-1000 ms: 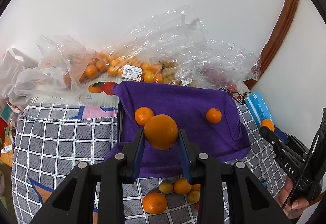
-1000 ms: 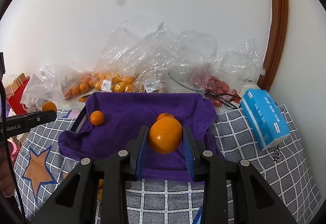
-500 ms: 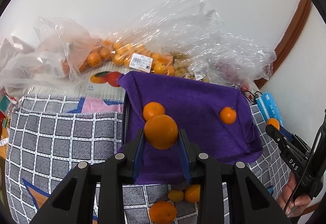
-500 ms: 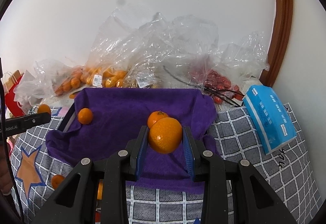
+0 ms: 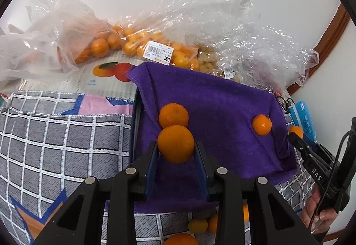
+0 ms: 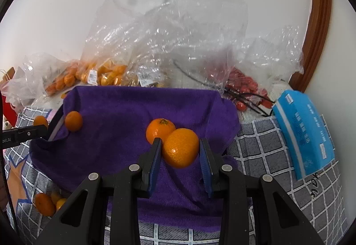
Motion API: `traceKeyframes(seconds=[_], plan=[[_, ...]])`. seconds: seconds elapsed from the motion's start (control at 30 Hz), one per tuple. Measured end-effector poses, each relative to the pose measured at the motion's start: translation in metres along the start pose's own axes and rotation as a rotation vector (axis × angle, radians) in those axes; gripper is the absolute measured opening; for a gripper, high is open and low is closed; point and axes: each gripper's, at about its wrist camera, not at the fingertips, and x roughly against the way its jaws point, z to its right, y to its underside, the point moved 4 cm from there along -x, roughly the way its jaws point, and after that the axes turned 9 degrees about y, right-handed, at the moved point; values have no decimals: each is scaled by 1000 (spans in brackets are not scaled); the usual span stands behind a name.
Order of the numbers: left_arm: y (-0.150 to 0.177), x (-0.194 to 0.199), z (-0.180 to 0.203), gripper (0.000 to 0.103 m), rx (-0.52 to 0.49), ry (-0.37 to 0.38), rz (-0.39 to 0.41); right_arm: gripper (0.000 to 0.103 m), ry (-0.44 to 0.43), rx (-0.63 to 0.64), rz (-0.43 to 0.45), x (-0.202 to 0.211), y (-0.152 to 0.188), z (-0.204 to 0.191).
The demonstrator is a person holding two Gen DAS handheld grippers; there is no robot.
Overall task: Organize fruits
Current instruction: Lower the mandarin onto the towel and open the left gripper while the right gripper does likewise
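Note:
A basket lined with a purple towel (image 5: pixel 218 111) (image 6: pixel 124 116) sits on the checked cloth. My left gripper (image 5: pixel 176 151) is shut on an orange (image 5: pixel 175 143) over the basket's left part, just in front of an orange lying on the towel (image 5: pixel 173 114). Another orange (image 5: pixel 261 124) lies on the towel's right. My right gripper (image 6: pixel 180 153) has its jaws slightly apart; its orange (image 6: pixel 180 147) touches the right pad, with a small gap at the left pad, beside an orange on the towel (image 6: pixel 160 130). Another orange (image 6: pixel 73 120) lies at the towel's left.
Clear plastic bags of oranges (image 5: pixel 133 44) (image 6: pixel 106 75) and red fruit (image 6: pixel 242 84) lie behind the basket against the wall. A blue tissue pack (image 6: pixel 304 133) lies on the right. Loose oranges (image 6: pixel 45 203) (image 5: pixel 198 225) lie on the checked cloth (image 5: pixel 55 144) in front.
Both grippers have moved forward and lower over the towel with their oranges. The right gripper's jaws have widened a little, and its orange has tilted toward the right pad.

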Motion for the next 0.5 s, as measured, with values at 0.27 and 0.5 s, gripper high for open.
traceKeyframes(seconds=[0.27, 0.5], plan=[[1, -17, 3, 31, -11, -8, -29, 33, 5, 8, -27, -21, 7, 0], [3, -31, 7, 31, -26, -26, -57, 33, -4, 9, -49, -33, 12, 2]])
